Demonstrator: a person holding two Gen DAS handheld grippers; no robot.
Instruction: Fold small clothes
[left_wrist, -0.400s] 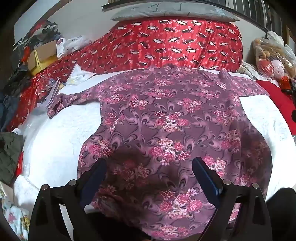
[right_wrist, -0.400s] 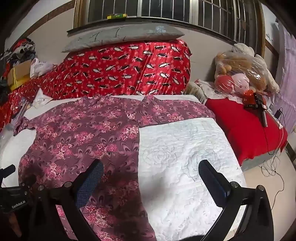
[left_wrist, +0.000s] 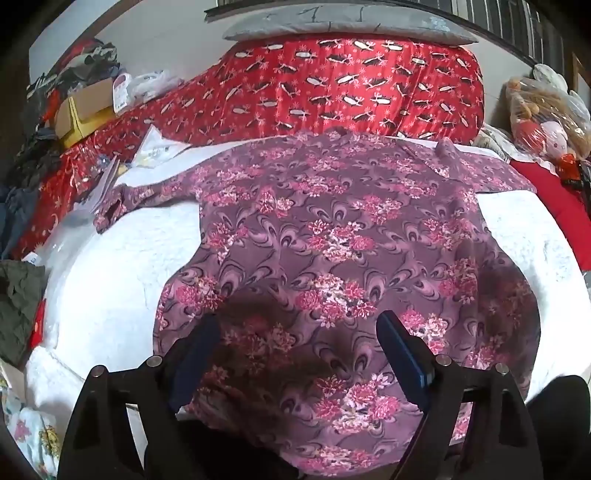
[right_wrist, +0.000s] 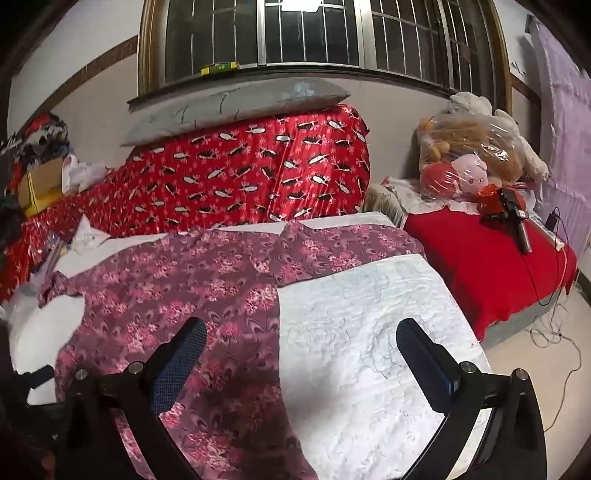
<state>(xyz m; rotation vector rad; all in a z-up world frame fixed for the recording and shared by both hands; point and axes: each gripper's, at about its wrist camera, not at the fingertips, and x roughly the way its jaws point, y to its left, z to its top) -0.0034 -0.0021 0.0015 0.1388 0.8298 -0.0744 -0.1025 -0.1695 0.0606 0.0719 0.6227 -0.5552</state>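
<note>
A purple floral shirt (left_wrist: 332, 236) lies spread flat on a white quilted bed (left_wrist: 103, 280), both sleeves stretched out to the sides. My left gripper (left_wrist: 297, 336) is open and empty, hovering over the shirt's lower hem. In the right wrist view the shirt (right_wrist: 184, 295) covers the left half of the bed (right_wrist: 369, 332). My right gripper (right_wrist: 301, 343) is open and empty above the shirt's right side edge, apart from the cloth.
A red patterned bedding roll (right_wrist: 251, 177) with a grey pillow (right_wrist: 236, 107) lies behind the shirt. A red mattress (right_wrist: 480, 266) with bagged plush toys (right_wrist: 472, 151) is on the right. Boxes and clothes (left_wrist: 74, 107) pile at the left. Cables (right_wrist: 554, 325) trail on the floor.
The right gripper has lifted or tilted up a little, showing more window. The left gripper has barely moved. The shirt lies as before.
</note>
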